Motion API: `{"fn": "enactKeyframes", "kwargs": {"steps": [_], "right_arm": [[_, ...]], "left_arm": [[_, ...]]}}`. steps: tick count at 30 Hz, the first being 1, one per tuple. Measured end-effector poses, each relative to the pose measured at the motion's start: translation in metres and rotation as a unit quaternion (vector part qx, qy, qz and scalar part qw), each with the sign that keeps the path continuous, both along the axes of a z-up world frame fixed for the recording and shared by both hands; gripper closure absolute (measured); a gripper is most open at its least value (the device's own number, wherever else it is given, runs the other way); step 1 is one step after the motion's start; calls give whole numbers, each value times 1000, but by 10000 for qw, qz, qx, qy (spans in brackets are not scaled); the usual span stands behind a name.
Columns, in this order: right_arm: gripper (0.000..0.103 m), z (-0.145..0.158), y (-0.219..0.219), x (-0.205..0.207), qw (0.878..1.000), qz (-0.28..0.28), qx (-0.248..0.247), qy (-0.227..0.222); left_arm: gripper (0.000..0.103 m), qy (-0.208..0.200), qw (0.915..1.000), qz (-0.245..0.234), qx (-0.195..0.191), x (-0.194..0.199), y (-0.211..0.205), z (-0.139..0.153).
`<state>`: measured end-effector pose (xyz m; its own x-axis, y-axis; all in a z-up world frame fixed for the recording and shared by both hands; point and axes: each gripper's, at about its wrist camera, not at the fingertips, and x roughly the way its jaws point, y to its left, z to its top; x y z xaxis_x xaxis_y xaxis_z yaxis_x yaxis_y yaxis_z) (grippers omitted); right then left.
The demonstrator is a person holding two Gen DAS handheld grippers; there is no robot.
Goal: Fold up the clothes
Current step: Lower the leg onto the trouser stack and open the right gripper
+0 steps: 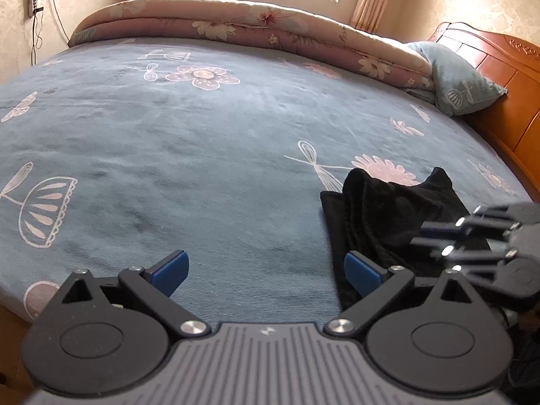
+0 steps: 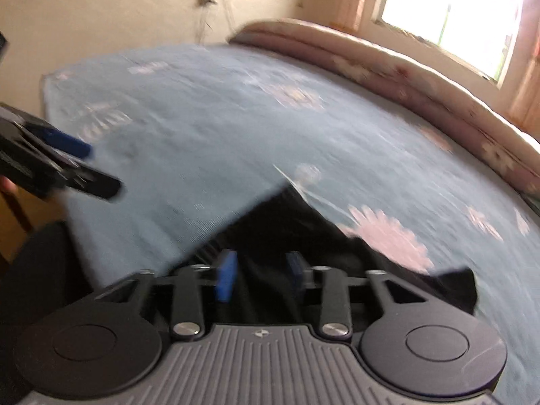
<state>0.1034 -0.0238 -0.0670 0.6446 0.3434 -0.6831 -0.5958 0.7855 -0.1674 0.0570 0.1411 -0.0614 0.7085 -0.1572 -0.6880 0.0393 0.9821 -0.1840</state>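
Right tool (image 2: 260,278) has its blue pads set narrow with dark fabric of the black garment (image 2: 290,222) between them; the blurred right wrist view does not confirm whether the pads press on the cloth. Left tool (image 1: 266,271) stands wide and holds nothing, poised over the bed (image 1: 202,135) just left of the garment.

The black garment (image 1: 388,216) lies crumpled on the blue flowered bed sheet near the front edge, toward the right side, well apart from the rolled quilt (image 1: 236,23) at the far edge.

Handling, as a judgement: the cloth appears soft, light and limp. It will sag and bunch when lifted and offers no stiffness. Grasp at a hem or corner, one tool per corner, taking a single layer where possible. Spread it flat on the bed before any fold.
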Motion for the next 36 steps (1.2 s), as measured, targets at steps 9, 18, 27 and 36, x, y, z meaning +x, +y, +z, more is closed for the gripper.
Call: {"fn": "enactKeyframes", "kwargs": {"steps": [9,18,27,36], "right_arm": [[95,-33,19,-21,9974,587,-162,384],[90,10,-52,20,9943,-537,845,354],[82,9,-124,51,9763,-1738,1263,243],[79,-13,-166,53,9637,-2197,1452,443]], "left_arm": [[5,74,9995,-272,166,8,-12,3],[5,-278,9849,-1708,101,42,-75,18],[5,255,9571,-2635,-1176,132,-137,-22],[12,403,9786,-1712,-1071,130,-102,-32]]}}
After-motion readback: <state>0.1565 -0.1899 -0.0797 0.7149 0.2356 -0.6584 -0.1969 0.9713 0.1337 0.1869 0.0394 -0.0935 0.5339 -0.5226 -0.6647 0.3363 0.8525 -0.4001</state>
